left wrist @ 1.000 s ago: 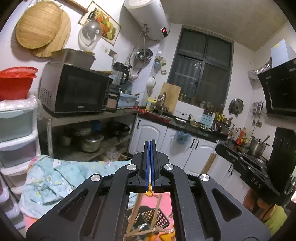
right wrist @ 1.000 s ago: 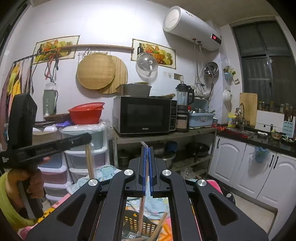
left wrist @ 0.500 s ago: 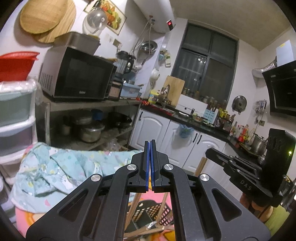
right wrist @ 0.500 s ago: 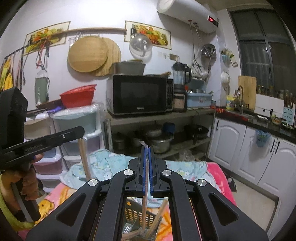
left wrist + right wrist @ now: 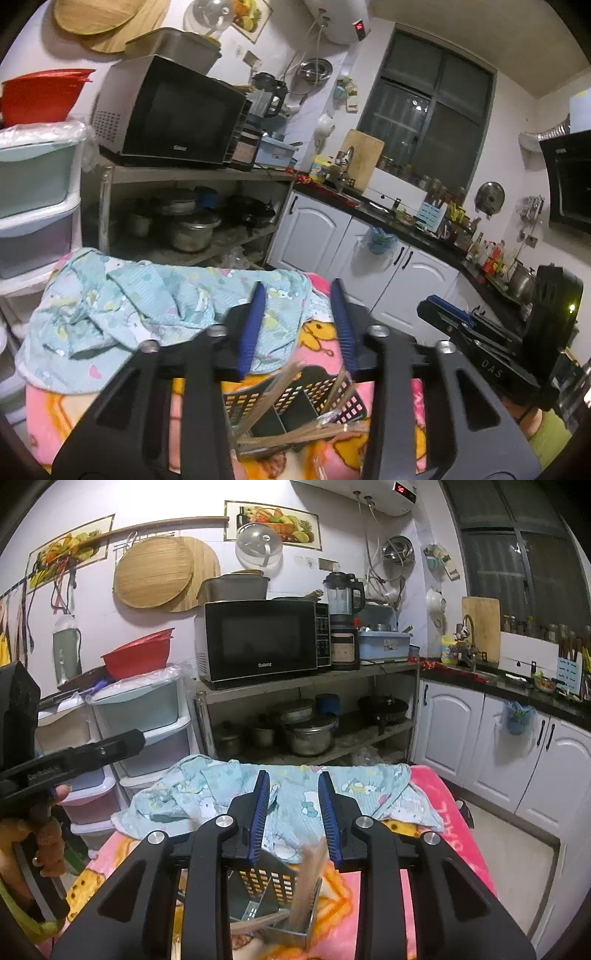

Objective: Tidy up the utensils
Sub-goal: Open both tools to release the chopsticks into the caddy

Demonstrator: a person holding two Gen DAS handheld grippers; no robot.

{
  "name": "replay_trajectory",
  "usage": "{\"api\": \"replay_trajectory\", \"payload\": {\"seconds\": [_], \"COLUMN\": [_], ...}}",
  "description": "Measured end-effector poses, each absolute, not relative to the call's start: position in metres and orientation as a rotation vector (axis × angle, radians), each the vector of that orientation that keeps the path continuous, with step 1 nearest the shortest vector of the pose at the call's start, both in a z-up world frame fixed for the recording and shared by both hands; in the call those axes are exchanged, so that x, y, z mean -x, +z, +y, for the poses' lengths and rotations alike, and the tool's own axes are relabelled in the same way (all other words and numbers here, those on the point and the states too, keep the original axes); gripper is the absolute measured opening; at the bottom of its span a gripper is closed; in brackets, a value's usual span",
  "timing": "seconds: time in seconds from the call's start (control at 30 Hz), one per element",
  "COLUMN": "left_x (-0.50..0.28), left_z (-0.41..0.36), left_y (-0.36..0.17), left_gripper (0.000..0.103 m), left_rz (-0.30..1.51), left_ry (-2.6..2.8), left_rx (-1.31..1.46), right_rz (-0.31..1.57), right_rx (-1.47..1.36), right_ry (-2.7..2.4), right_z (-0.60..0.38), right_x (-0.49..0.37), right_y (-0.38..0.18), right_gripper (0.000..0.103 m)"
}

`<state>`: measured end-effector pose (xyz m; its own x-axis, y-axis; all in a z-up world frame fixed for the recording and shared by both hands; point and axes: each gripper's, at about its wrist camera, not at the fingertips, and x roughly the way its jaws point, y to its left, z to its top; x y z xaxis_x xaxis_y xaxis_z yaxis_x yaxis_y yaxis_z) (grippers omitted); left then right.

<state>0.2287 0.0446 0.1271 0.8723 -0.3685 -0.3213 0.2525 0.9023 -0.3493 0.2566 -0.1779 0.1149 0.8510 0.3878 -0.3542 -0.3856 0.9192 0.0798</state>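
Right wrist | both grippers [image 5: 295,812] [image 5: 299,325] released above basket [image 5: 266,882] | risk: leaning chopsticks [image 5: 308,882] tip basket over

Both tools, left [image 5: 297,325] and right [image 5: 294,812], jaws apart.

Matt black plastic on left claw [image 5: 297,325] and right claw [image 5: 295,814], with ribbed blue rubbery pads [image 5: 258,819] and bright metal screw heads. Perforated caddy [image 5: 266,893]: shiny sheet metal in right view, dark mesh in left view. Chopsticks [image 5: 295,434] pale wood, matt; blurred in right view. Fleece blanket [image 5: 436,853] over tabletop, soft, printed pink and yellow. Light blue cotton cloth [image 5: 155,306] at far edge, crumpled, matt.
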Motion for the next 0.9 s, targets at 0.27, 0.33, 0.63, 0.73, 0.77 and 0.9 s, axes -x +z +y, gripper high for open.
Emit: {"api": "replay_trajectory", "payload": {"seconds": [0.27, 0.33, 0.63, 0.73, 0.77, 0.9], "left_x": [-0.205, -0.198, -0.177, -0.170, -0.168, -0.160], "left_z": [0.062, 0.067, 0.076, 0.078, 0.079, 0.081], "left_y": [0.133, 0.134, 0.125, 0.117, 0.115, 0.104], "left_gripper": [0.078, 0.086, 0.092, 0.092, 0.092, 0.092], "left_rz": [0.359, 0.357, 0.390, 0.409, 0.414, 0.432], "left_ry": [-0.275, -0.268, -0.233, -0.222, -0.218, -0.208], "left_rx": [0.341, 0.350, 0.358, 0.360, 0.360, 0.361], "right_rz": [0.375, 0.375, 0.388, 0.397, 0.400, 0.423], "right_rx": [-0.019, -0.016, -0.020, -0.015, -0.015, -0.020], "right_ry": [0.390, 0.385, 0.365, 0.357, 0.356, 0.360], "right_z": [-0.189, -0.191, -0.205, -0.207, -0.208, -0.209], "right_x": [-0.243, -0.240, -0.218, -0.212, -0.210, -0.203], "right_y": [0.113, 0.112, 0.106, 0.102, 0.101, 0.094], "right_gripper": [0.047, 0.052, 0.064, 0.064, 0.064, 0.065]}}
